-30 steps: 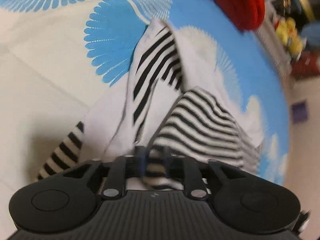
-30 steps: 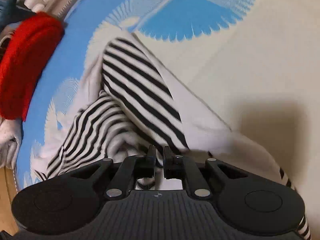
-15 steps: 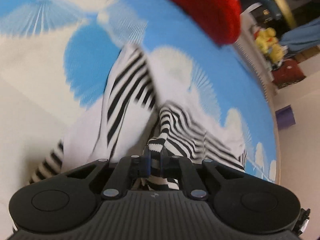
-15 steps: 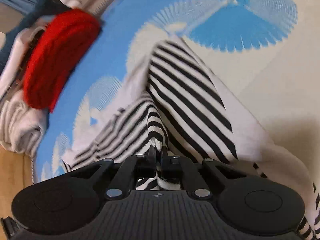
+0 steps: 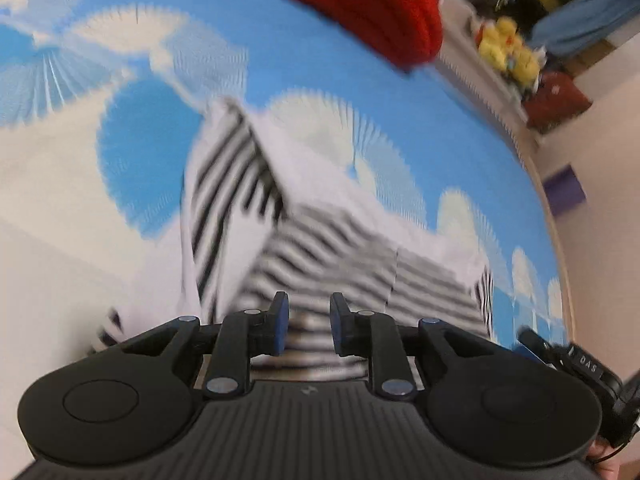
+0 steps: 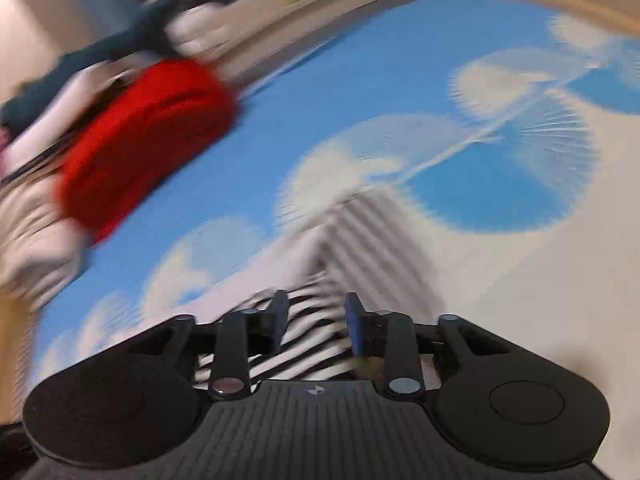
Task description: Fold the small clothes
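- Our left gripper (image 5: 306,324) has its jaws narrowly apart and opening; the striped top (image 5: 320,256) shows through the gap, but the pads do not press on it.
- Our right gripper (image 6: 314,320) is also opening, a little wider; striped cloth lies between and under the jaws, again not pinched.
- From the left wrist view the top runs out at 12 o'clock: a finely striped fold nearest us, then a broader-striped panel reaching toward 11 o'clock, with white cloth at 1 o'clock.
- It lies on a blue and white sheet (image 5: 460,140), probably a bed; a red knit (image 5: 360,4) sits well apart at 12 to 1 o'clock.
- We judge the top light, limp and thin: it will sag and crease, and layers may slide over each other.
- We think it is best pinched at a hem or corner, both jaws on the same edge, taking every layer at once.
- The blur leaves the edges themselves unclear.
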The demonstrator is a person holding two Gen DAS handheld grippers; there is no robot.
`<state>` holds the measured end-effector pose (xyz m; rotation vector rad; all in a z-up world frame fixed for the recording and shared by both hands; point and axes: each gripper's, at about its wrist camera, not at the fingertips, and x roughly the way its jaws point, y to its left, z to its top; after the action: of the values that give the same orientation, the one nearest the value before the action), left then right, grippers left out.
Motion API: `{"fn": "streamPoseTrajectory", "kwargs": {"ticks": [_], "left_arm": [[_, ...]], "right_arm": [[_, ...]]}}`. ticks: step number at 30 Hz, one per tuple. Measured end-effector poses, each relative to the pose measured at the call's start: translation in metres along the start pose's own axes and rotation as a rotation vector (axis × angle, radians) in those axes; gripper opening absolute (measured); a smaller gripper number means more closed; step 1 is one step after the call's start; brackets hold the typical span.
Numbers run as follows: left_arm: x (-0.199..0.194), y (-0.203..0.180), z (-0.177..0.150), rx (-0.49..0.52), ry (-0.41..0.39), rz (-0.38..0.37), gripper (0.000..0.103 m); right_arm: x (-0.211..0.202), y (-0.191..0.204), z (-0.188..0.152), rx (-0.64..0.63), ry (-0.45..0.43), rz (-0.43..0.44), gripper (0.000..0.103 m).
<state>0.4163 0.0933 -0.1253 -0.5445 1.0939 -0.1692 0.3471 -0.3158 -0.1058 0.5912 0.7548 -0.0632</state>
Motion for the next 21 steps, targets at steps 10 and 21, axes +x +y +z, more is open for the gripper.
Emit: {"fn": "streamPoseTrajectory", "kwargs": {"ticks": [10, 21], "left_arm": [[-0.008, 0.0, -0.005, 0.008, 0.026, -0.015, 0.017], [0.038, -0.017, -0.041, 0.093, 0.254, 0.009, 0.024]], "right_arm": [[0.031, -0.011, -0.019, 0.04, 0.201, -0.103, 0.041], [0.041, 0.013, -0.033, -0.073, 0.208, -0.268, 0.044]]}}
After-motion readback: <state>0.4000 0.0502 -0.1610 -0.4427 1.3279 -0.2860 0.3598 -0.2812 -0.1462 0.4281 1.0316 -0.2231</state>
